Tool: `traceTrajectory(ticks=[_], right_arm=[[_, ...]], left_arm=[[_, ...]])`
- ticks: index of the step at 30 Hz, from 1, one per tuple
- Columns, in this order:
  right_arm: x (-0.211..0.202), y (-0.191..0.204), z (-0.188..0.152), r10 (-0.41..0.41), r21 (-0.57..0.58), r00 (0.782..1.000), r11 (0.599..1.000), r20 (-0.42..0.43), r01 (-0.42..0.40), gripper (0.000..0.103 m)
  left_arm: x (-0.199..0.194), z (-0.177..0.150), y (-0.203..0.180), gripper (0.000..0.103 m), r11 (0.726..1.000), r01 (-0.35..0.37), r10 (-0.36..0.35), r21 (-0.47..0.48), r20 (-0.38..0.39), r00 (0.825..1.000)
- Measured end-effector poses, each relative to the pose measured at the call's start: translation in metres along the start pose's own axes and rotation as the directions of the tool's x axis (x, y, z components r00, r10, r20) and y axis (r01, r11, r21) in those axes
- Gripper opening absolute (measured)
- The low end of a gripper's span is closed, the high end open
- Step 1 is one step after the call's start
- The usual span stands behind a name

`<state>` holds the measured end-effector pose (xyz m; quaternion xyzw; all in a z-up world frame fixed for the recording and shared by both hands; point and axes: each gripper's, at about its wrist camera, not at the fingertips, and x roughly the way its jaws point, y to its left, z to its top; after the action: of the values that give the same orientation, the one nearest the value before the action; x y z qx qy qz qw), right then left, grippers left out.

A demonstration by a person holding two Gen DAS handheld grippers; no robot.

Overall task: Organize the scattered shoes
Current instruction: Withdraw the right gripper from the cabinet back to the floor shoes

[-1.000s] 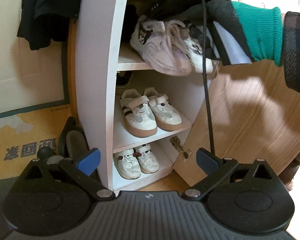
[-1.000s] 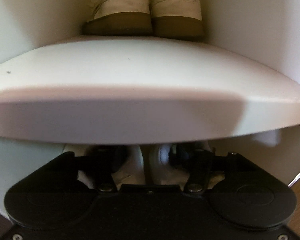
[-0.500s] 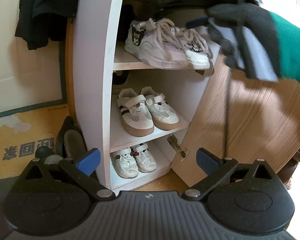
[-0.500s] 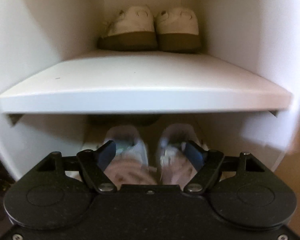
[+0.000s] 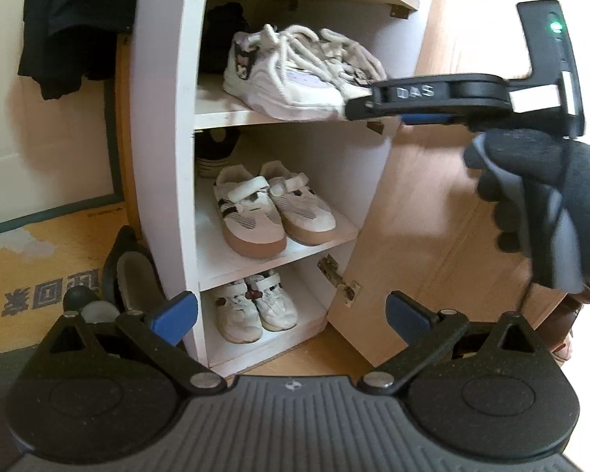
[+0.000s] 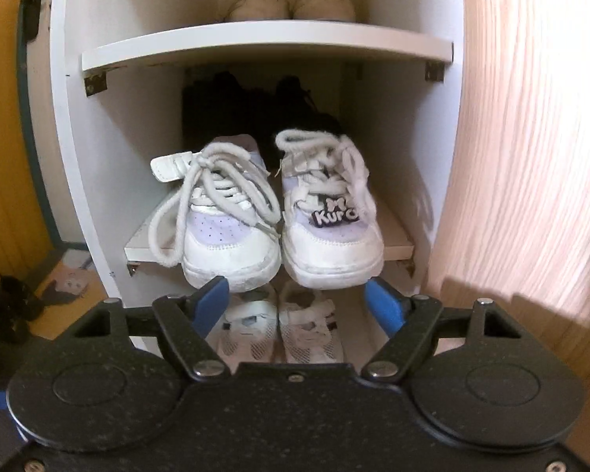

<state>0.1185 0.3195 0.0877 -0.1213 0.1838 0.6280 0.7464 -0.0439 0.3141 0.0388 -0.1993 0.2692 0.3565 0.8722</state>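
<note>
A pair of white and lilac laced sneakers (image 6: pixel 271 212) stands on an upper shelf of the white shoe cabinet (image 6: pixel 98 157), toes over the front edge. My right gripper (image 6: pixel 299 305) is open just in front of and below those toes, touching nothing. In the left wrist view it shows side-on as the right gripper (image 5: pixel 377 108), held by a gloved hand (image 5: pixel 539 204) beside the laced sneakers (image 5: pixel 295 74). Gum-soled strap sneakers (image 5: pixel 271 212) fill the middle shelf and small white strap shoes (image 5: pixel 251 310) the bottom one. My left gripper (image 5: pixel 291 314) hangs open and empty before the cabinet.
The wooden cabinet door (image 5: pixel 432 236) stands open at the right. A black garment (image 5: pixel 70 19) hangs at upper left. A dark slipper (image 5: pixel 129 275) lies on the yellow mat (image 5: pixel 39 275) beside the cabinet. Black shoes (image 6: pixel 255 106) sit behind the laced pair; dark shoes (image 6: pixel 11 306) lie on the floor.
My right gripper has drawn back out of the cabinet and dropped lower, jaws wider, leaving the laced sneakers on the shelf. The left gripper has hardly moved.
</note>
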Motion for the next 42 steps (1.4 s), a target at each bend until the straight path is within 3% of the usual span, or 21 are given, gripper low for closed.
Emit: traceTrajectory(ticks=[10, 22, 25, 31, 34, 39, 42], right_arm=[[0.029, 0.008, 0.01, 0.033, -0.009, 0.999, 0.999, 0.043, -0.033, 0.076], [0.056, 0.008, 0.023, -0.008, 0.073, 0.999, 0.997, 0.032, 0.005, 0.076], [0.037, 0.005, 0.018, -0.009, 0.101, 0.999, 0.995, 0.046, 0.005, 0.076], [-0.03, -0.008, -0.012, -0.086, 0.141, 0.996, 0.987, 0.026, 0.082, 0.077], [-0.068, -0.01, -0.034, -0.123, 0.162, 0.992, 0.979, 0.012, 0.119, 0.077], [-0.139, -0.007, -0.09, -0.185, 0.231, 0.982, 0.954, -0.042, 0.19, 0.077], [-0.184, -0.01, -0.136, -0.282, 0.295, 0.954, 0.907, -0.1, 0.299, 0.077]], left_arm=[[0.005, -0.004, -0.01, 0.103, 1.0, 0.001, 0.0, 0.024, -0.011, 1.0], [0.005, 0.002, 0.003, 0.103, 1.0, -0.022, 0.022, -0.022, -0.011, 1.0], [0.001, 0.006, 0.012, 0.103, 0.998, -0.024, 0.024, -0.065, -0.002, 1.0], [-0.015, 0.011, 0.025, 0.103, 0.986, 0.0, 0.006, -0.168, 0.035, 0.999], [-0.015, 0.011, 0.016, 0.103, 0.991, -0.009, 0.014, -0.136, 0.037, 0.999], [-0.014, 0.004, -0.013, 0.103, 0.997, 0.038, -0.038, -0.066, 0.008, 0.999], [-0.015, -0.001, -0.032, 0.103, 0.997, 0.076, -0.077, -0.024, -0.006, 0.997]])
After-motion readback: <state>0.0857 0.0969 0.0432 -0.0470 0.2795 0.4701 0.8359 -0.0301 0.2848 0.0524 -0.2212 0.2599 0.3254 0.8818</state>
